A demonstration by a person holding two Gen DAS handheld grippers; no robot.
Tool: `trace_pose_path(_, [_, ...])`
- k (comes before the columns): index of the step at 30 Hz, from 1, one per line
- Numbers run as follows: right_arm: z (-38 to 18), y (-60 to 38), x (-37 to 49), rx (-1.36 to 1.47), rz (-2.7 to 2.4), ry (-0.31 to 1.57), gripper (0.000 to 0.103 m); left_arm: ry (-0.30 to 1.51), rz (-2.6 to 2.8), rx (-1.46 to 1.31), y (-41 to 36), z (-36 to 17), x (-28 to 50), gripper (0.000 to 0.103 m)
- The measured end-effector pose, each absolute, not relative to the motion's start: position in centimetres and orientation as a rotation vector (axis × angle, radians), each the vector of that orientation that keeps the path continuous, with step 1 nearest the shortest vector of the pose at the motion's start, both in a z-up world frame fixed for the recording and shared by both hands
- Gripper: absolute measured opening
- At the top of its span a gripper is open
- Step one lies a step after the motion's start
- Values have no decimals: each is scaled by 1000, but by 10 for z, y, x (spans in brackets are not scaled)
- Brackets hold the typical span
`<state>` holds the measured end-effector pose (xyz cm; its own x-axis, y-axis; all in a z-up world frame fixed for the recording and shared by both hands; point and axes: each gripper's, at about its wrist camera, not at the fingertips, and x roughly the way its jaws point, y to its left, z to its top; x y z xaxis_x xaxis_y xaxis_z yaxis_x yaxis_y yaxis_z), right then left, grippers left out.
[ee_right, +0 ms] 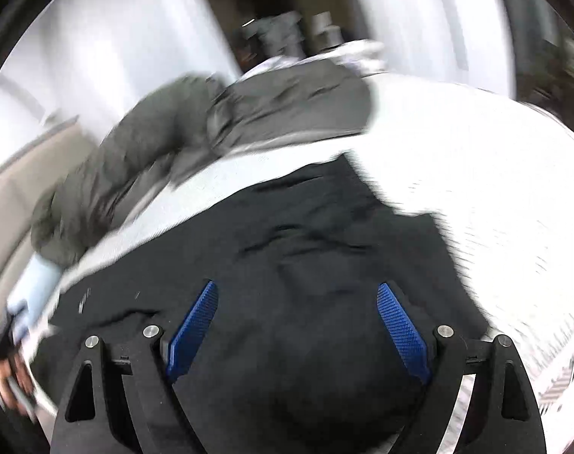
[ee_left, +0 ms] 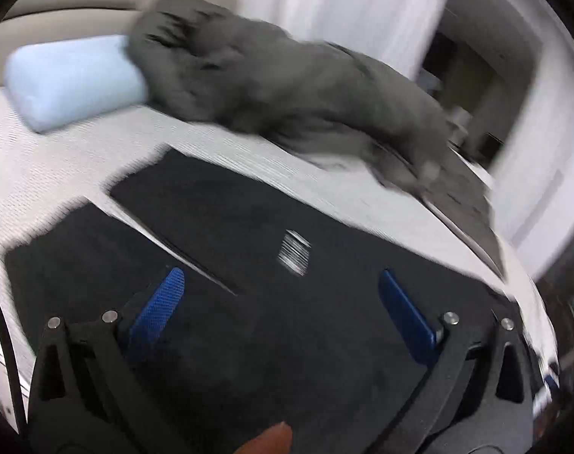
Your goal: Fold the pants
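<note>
White ribbed bedspread [ee_left: 78, 166] covers bed, bright and overexposed toward right in right wrist view. Beige padded headboard [ee_left: 60, 3] behind bed. White curtain or wall panel [ee_left: 343, 3] beyond it. Dark doorway [ee_right: 264, 3] between 2 white panels [ee_right: 97, 45], blurred grey shapes inside. Pale blue pillow [ee_left: 71, 79] near headboard. Grey rumpled blanket [ee_left: 287, 90] along far side of bed. Both views motion-blurred.

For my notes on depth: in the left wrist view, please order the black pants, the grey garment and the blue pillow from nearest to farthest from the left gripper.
From the left gripper:
1. Black pants, directly beneath it.
2. Grey garment, beyond, centre to right.
3. Blue pillow, far left, partly under the garment.
</note>
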<state>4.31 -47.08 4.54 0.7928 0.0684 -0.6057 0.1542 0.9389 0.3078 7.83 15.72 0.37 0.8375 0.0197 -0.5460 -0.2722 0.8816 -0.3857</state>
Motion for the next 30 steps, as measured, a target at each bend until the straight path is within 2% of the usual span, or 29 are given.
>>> trace_pose_path(5, [25, -532, 14, 523, -215, 681, 88, 666, 68, -344, 98, -14, 88, 102])
trace_pose_path(8, [9, -550, 19, 600, -224, 720, 87, 675, 99, -306, 90, -17, 92, 102])
trace_pose_path(9, [1, -555, 23, 644, -196, 738, 77, 677, 107, -317, 92, -18, 92, 102])
trace_pose_path(10, [-5, -557, 26, 678, -172, 749, 56, 683, 102, -336, 92, -22, 94, 102])
trace_pose_path(12, [-7, -555, 30, 676, -161, 758, 26, 695, 90, -379, 98, -26, 95, 102])
trace_pose_path(13, [-2, -549, 30, 638, -151, 738, 14, 696, 92, -390, 99, -26, 96, 102])
trace_pose_path(14, [3, -545, 29, 613, -134, 708, 11, 695, 101, -388, 102, -28, 96, 102])
trace_pose_path(17, [25, -530, 6, 511, -154, 620, 11, 690, 140, -357, 110, -28, 97, 102])
trace_pose_path(20, [0, -543, 1, 512, -252, 714, 12, 696, 165, -349, 116, -31, 95, 102])
trace_pose_path(21, [-13, -551, 6, 548, -259, 774, 15, 704, 173, -357, 119, -32, 95, 102])
trace_pose_path(23, [-12, -555, 5, 576, -263, 756, 23, 708, 181, -378, 124, -33, 95, 102])
trace_pose_path(24, [-8, -555, 4, 563, -276, 735, 35, 703, 182, -380, 123, -33, 94, 102])
trace_pose_path(25, [-1, -553, 0, 536, -311, 697, 43, 695, 180, -371, 121, -31, 93, 102])
trace_pose_path(30, [36, -536, -19, 424, -242, 533, 43, 666, 15, -201, 79, -13, 87, 102])
